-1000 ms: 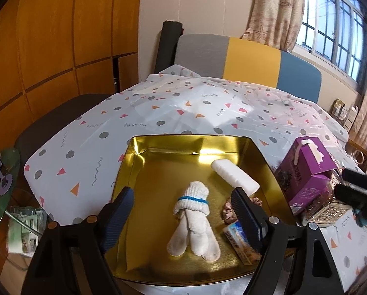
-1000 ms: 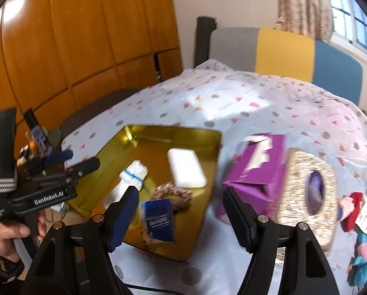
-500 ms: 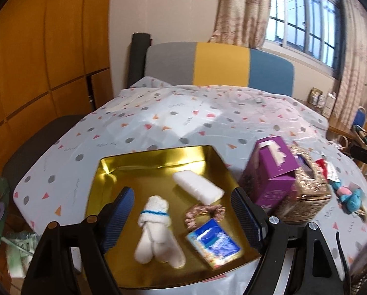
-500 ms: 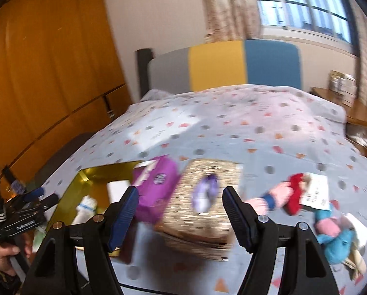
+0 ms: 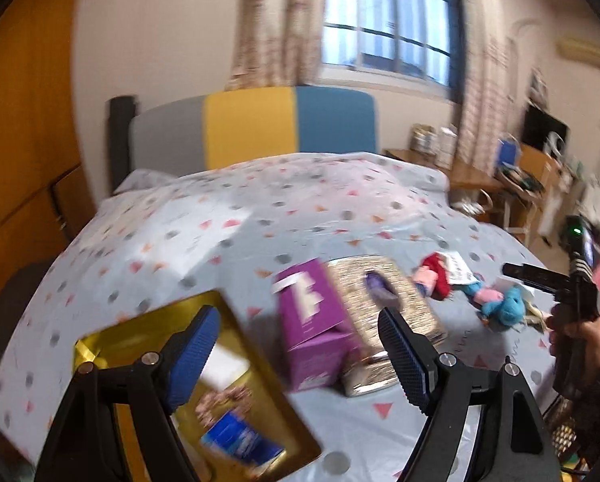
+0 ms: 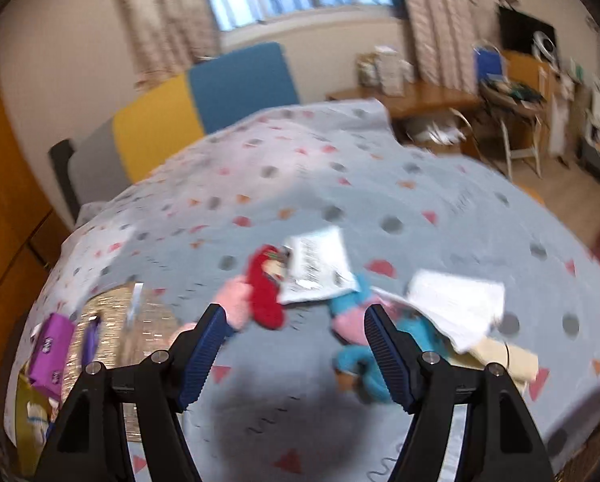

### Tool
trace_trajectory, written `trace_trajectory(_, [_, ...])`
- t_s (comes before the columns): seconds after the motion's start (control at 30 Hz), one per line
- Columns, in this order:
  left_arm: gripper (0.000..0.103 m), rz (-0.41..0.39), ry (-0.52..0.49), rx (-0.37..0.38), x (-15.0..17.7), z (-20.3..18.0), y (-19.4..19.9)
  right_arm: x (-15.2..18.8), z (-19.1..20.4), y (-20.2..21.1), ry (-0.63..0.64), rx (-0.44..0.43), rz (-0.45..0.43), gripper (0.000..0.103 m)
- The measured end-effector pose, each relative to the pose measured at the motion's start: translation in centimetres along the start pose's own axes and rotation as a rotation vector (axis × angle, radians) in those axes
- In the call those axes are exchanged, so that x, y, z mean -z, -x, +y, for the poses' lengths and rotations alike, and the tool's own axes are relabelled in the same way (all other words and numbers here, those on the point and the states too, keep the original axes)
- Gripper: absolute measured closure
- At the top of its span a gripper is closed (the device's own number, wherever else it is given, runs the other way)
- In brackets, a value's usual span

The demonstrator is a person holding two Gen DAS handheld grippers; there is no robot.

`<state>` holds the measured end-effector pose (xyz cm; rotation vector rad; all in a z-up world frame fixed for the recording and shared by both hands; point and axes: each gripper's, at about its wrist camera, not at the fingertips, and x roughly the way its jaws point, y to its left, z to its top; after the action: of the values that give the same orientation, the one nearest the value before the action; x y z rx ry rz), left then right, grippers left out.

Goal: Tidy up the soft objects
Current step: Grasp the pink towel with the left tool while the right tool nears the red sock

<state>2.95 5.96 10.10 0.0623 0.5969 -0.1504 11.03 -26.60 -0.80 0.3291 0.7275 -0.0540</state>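
Observation:
A red and pink soft toy (image 6: 262, 297) with a white tag (image 6: 316, 267) and a blue and pink soft toy (image 6: 356, 357) lie on the patterned bedspread. My right gripper (image 6: 296, 351) is open and empty just in front of them. The toys also show in the left wrist view, red one (image 5: 432, 277) and blue one (image 5: 505, 309). My left gripper (image 5: 300, 357) is open and empty above the gold tray (image 5: 111, 337), which holds a blue packet (image 5: 239, 440), a scrunchie (image 5: 223, 399) and a white roll (image 5: 223, 365).
A purple tissue box (image 5: 312, 321) and a gold glitter box (image 5: 384, 313) stand right of the tray. White papers (image 6: 456, 305) lie beside the blue toy. A colour-block headboard (image 5: 252, 128) is at the far end; desks and chairs (image 6: 501, 120) stand right.
Both grippers have swung to the right. The left view has left the tray centre for the boxes. The right view now faces the soft toys. Both stay open.

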Motion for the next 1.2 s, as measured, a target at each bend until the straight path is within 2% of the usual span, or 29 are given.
trace_trajectory(0.07, [0.021, 0.024, -0.037, 0.051, -1.3, -1.9, -1.4, 0.1, -1.3, -0.5, -0.059, 0.004, 0.034, 0.031])
trace_trajectory(0.2, [0.021, 0.077, -0.124, 0.163, -3.4, -6.7, -4.5, 0.1, -3.4, -0.5, -0.171, -0.027, 0.042, 0.031])
trace_trajectory(0.33, [0.024, 0.149, -0.174, 0.230, -4.4, -11.2, -8.0, 0.0, -5.2, -0.3, -0.277, -0.037, 0.037, 0.031])
trace_trajectory(0.4, [0.025, 0.197, -0.199, 0.229, -4.6, -13.0, -10.2, 0.0, -6.4, 0.3, -0.338, -0.020, 0.011, 0.030])
trace_trajectory(0.5, [0.037, 0.286, -0.240, 0.247, -4.6, -15.3, -13.6, -0.1, -7.9, 1.0, -0.413, -0.002, -0.033, 0.030])
trace_trajectory(0.57, [0.049, 0.351, -0.300, 0.253, -4.4, -17.0, -15.9, -0.1, -8.6, 1.5, -0.443, 0.007, -0.055, 0.030])
trace_trajectory(0.6, [0.056, 0.368, -0.321, 0.246, -4.4, -17.7, -16.8, -0.1, -8.8, 1.5, -0.451, 0.003, -0.059, 0.030])
trace_trajectory(0.77, [0.061, 0.476, -0.336, 0.234, -3.9, -20.0, -21.6, -0.2, -8.9, 1.4, -0.459, -0.031, -0.054, 0.030])
trace_trajectory(0.97, [0.061, 0.595, -0.283, 0.143, -3.7, -21.7, -27.4, -0.2, -8.8, 1.2, -0.468, -0.080, -0.043, 0.030])
trace_trajectory(1.07, [0.052, 0.630, -0.296, 0.091, -3.3, -22.5, -29.5, -0.2, -8.9, 1.1, -0.479, -0.097, -0.040, 0.030])
trace_trajectory(1.2, [0.049, 0.678, -0.308, 0.036, -2.8, -23.0, -32.1, -0.2, -9.0, 0.9, -0.491, -0.121, -0.032, 0.030])
